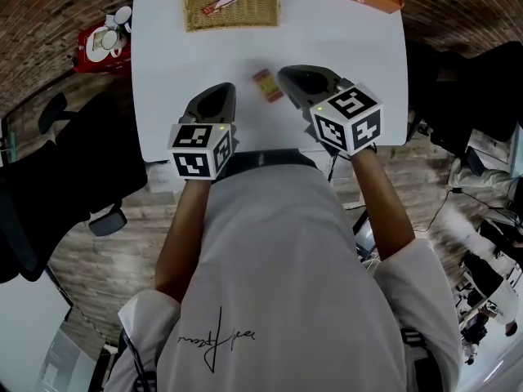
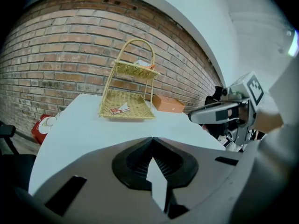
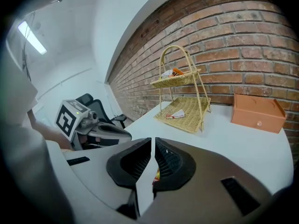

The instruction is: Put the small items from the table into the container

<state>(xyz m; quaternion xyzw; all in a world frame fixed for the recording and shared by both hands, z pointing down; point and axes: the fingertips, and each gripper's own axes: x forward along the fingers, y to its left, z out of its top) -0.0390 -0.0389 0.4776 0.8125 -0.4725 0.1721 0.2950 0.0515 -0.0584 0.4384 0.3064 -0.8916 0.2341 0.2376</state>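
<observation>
**Both tools closed, one packet left on the counter**

My left tool point(image 2: 152, 140) has its jaws pressed together with nothing between them; it hangs over the near edge of the white counter point(image 1: 351, 47), angled downward. My right tool point(image 3: 153, 141) is closed too, with only a thin slit between the pads and nothing pinched in it. Through that slit I can see a bit of the small red and yellow packet point(image 1: 266, 86). In the head view it lies flat on the counter between the two tools, just beside the right tool's tip. I cannot tell whether they touch.

The two-tier wicker basket point(image 1: 230, 6) stands at the far edge, well apart from the packet. A red and white wrapper point(image 2: 120, 108) already lies in its lower tray, and something orange sits in the upper one. An orange box point(image 3: 258, 113) stands to the basket's right.
</observation>
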